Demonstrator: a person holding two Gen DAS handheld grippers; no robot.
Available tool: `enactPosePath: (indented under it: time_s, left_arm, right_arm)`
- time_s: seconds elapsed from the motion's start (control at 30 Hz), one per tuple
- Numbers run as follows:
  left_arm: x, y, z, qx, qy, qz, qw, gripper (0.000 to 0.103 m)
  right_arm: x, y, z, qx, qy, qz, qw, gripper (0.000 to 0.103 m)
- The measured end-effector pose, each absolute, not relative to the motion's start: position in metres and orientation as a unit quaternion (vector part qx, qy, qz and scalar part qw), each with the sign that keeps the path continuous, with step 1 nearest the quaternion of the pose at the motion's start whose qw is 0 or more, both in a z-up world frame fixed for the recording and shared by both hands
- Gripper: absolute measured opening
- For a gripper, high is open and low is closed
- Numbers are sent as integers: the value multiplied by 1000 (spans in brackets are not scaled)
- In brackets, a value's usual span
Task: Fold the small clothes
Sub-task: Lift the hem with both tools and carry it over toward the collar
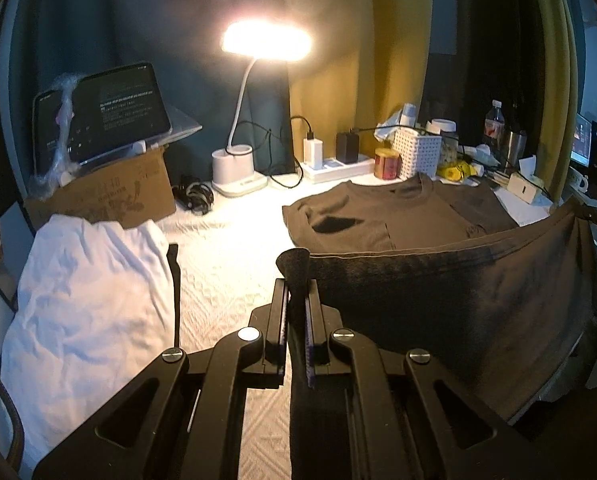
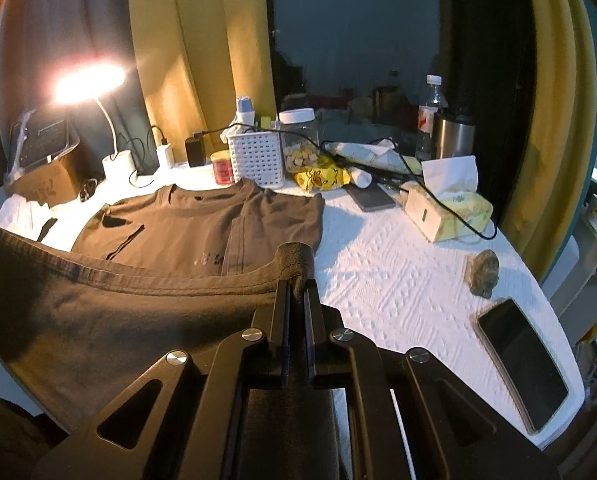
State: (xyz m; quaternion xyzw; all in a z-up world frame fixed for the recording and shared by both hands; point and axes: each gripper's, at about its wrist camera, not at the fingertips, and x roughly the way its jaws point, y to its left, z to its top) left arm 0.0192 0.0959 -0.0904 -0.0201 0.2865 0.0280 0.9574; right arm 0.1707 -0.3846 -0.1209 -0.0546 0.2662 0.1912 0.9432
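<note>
Both claws clamped on the hem of 1 dark brown T-shirt [image 1: 378,216]: left claw [image 1: 297,300] on its left corner, right claw [image 2: 297,300] on its right corner. Hem lifted off the counter [image 2: 398,280]; collar end lies flat at 12 o'clock, sleeves already folded in. Remaining, by my reading: carry hem to collar. White garment [image 1: 86,300] at 9 o'clock looks unfolded.
</note>
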Motion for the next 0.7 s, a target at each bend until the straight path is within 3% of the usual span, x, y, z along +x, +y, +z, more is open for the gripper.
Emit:
enactPosePath:
  time_s: [0.7]
  left_arm:
    - [77, 108, -63, -9, 260, 46, 964, 5]
  right_arm:
    - [230, -371, -91, -50, 245, 200, 947, 7]
